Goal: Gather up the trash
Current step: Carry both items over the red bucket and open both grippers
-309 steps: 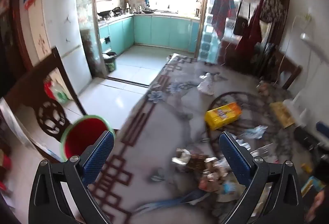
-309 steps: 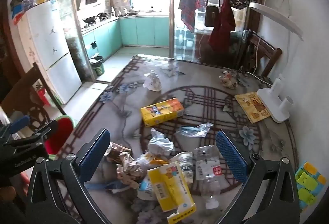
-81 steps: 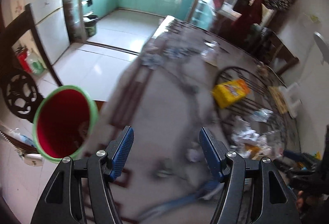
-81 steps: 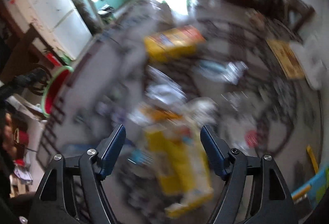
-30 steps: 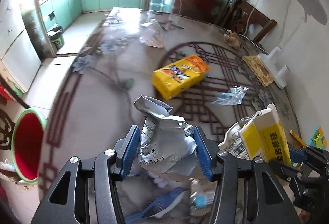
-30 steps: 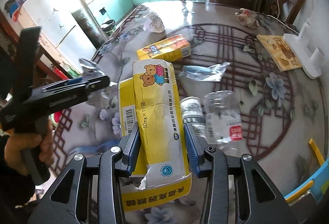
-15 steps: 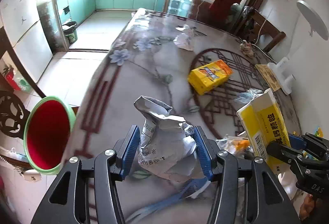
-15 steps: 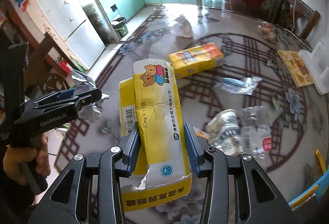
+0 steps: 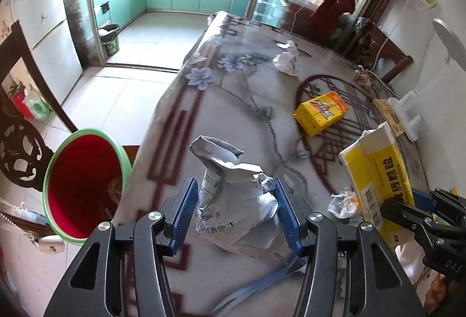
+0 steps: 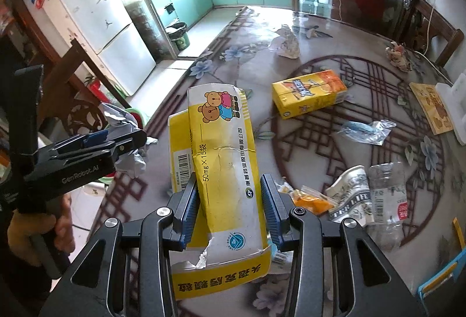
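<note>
My left gripper [image 9: 236,209] is shut on a crumpled silver foil bag [image 9: 233,200] and holds it above the table's left edge. A red bin with a green rim [image 9: 78,186] stands on the floor just left of it. My right gripper [image 10: 230,206] is shut on a torn yellow medicine box with a bear picture [image 10: 224,171]. In the left wrist view that box [image 9: 378,177] shows at the right, with the right gripper behind it. The right wrist view shows the left gripper [image 10: 128,139] and its foil bag [image 10: 125,142] at the left, held by a hand.
On the flowered table [image 10: 320,119] lie a yellow-orange carton [image 10: 308,92], a clear wrapper [image 10: 367,130], a squashed paper cup [image 10: 349,197], a crushed plastic bottle [image 10: 387,194] and a crumpled bag [image 10: 285,43]. A dark wooden chair [image 9: 20,124] stands left of the bin.
Both grippers have carried their loads leftward across the table. The red bin has come closer to the left gripper and looms larger. Neither grip has changed.
</note>
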`<state>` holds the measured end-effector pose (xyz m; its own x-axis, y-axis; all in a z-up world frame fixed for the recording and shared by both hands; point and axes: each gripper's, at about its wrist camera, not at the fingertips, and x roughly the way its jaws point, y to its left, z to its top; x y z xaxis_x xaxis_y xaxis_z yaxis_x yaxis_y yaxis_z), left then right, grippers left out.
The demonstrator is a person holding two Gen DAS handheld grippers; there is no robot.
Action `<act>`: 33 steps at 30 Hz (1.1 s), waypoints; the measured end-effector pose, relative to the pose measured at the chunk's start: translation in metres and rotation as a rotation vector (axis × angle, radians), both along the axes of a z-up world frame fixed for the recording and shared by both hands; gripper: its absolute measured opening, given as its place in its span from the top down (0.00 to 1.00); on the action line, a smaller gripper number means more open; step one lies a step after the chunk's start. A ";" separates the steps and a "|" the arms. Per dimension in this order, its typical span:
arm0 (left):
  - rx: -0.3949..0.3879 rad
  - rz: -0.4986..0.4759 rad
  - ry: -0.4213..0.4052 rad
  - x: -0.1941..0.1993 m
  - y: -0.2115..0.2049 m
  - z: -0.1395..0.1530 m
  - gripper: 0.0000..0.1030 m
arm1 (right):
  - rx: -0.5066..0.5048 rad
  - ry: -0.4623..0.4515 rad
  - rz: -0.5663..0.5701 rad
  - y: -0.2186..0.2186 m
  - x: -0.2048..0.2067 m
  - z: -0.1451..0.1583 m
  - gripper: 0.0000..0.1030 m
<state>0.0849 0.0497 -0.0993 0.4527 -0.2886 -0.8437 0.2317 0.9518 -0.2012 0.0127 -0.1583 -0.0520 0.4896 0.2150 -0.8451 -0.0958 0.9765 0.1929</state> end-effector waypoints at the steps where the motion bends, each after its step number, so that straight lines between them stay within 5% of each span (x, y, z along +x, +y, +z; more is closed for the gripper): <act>1: 0.001 0.007 0.000 0.002 0.004 0.000 0.49 | 0.001 0.002 0.002 0.004 0.001 0.000 0.62; 33: 0.050 0.349 0.053 0.031 0.220 -0.043 0.48 | -0.020 0.016 0.224 0.158 0.060 -0.012 0.62</act>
